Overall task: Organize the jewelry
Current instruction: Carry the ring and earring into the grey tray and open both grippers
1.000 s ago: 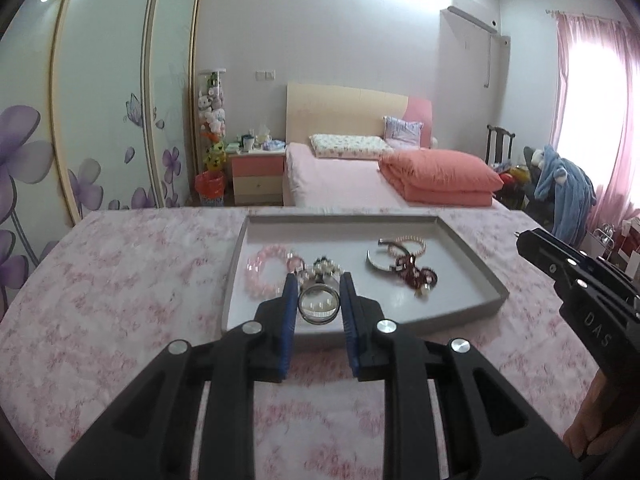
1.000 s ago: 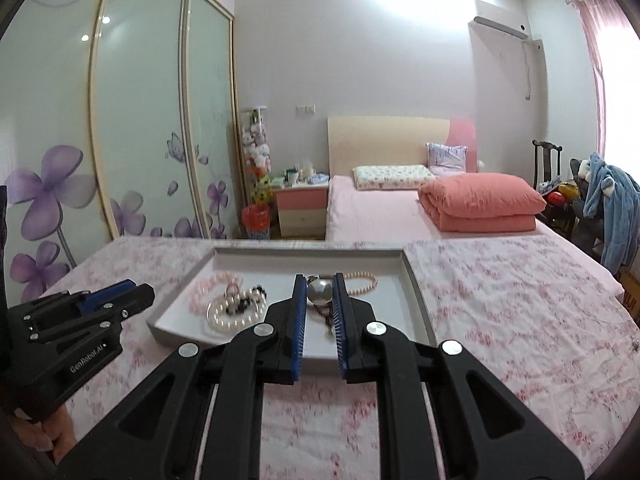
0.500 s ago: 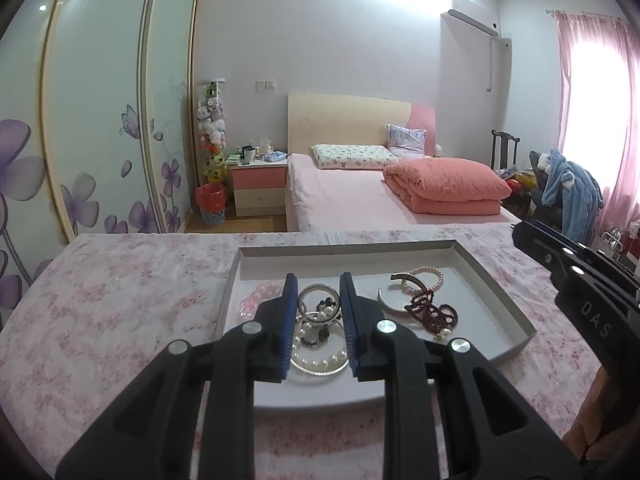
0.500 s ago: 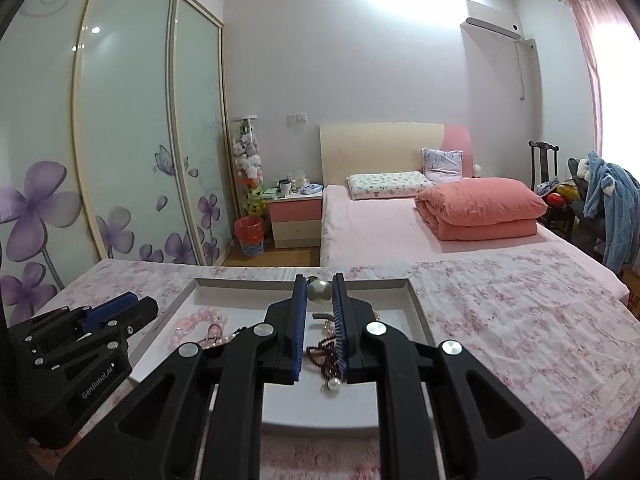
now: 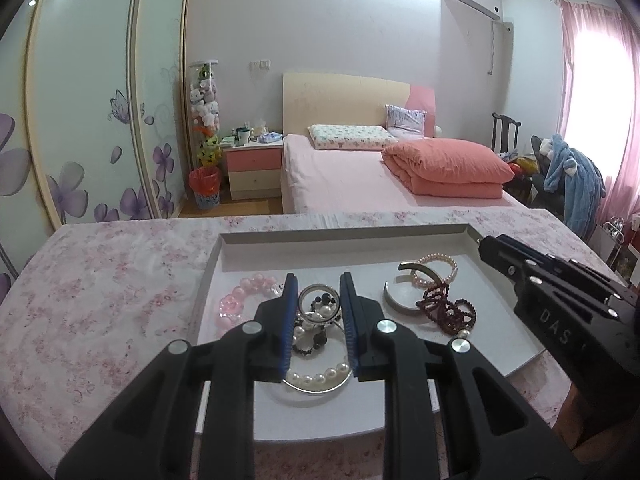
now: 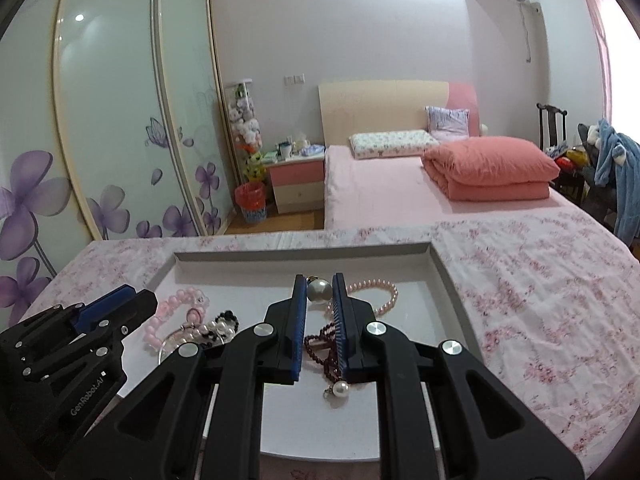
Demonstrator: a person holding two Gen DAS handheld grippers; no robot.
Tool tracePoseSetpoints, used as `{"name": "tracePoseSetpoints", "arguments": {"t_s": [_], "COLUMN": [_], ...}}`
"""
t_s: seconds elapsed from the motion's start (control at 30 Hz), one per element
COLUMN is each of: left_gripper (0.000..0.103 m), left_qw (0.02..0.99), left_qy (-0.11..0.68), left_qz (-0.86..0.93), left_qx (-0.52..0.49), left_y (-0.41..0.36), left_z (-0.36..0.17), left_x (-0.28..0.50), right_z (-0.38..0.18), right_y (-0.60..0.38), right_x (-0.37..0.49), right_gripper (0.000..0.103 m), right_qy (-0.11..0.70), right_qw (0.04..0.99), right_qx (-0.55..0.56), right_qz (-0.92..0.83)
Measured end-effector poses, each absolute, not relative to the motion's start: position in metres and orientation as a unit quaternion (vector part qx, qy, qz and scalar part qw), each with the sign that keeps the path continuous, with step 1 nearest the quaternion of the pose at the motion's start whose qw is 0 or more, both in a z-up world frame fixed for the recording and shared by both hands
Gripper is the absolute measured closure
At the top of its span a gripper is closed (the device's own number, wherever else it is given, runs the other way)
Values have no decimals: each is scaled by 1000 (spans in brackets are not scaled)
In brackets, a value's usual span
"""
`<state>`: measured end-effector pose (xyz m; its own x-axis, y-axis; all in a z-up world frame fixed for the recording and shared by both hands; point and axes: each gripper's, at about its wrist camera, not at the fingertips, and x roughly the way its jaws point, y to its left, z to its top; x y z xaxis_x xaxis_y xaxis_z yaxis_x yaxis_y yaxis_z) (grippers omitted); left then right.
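Two sets of fingers [image 5: 291, 300] narrowly apart: left around silver ring [image 5: 319, 299], right [image 6: 339, 300] around silver ball [image 6: 319, 291].

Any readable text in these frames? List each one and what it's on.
"DAS": white letters on the body of the right gripper, further letters out of view.
"GenRobot.AI": white print on the body of the left gripper.
Nightstand items: too small to read.
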<state>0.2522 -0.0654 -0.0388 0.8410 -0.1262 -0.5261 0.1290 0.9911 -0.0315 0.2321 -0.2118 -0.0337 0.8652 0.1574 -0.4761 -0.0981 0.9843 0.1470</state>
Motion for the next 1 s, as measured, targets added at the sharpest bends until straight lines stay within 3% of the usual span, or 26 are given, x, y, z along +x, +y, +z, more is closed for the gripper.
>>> {"name": "tracePoseSetpoints", "arguments": {"t_s": [0.13, 0.27, 0.37, 0.83, 0.87, 1.0], "left_gripper": [80, 69, 62, 57, 53, 44], "left_qw": [957, 957, 958, 960, 960, 962], "left_qy": [281, 283, 281, 275, 274, 269], "left_qz": [-69, -66, -62, -42, -40, -34], "left_qx": [-2, -10, -15, -33, -34, -40], "left_y": [-64, -62, -58, -37, -36, -28], "left_z": [-42, -41, -40, -25, -24, -15], "left_x": [254, 254, 253, 238, 235, 221], "right_z": [-39, -42, -43, -34, -32, -22], "right_y": [-217, -219, -223, -228, -228, -229], "right_x": [236, 237, 237, 223, 220, 206], "right_gripper": [88, 87, 65, 64, 59, 22], "right_qy": [271, 281, 283, 276, 275, 262], "right_qw": [957, 954, 954, 956, 956, 961], "right_qx": [74, 79, 83, 86, 85, 85], "right_qz": [68, 64, 60, 50, 48, 39]}}
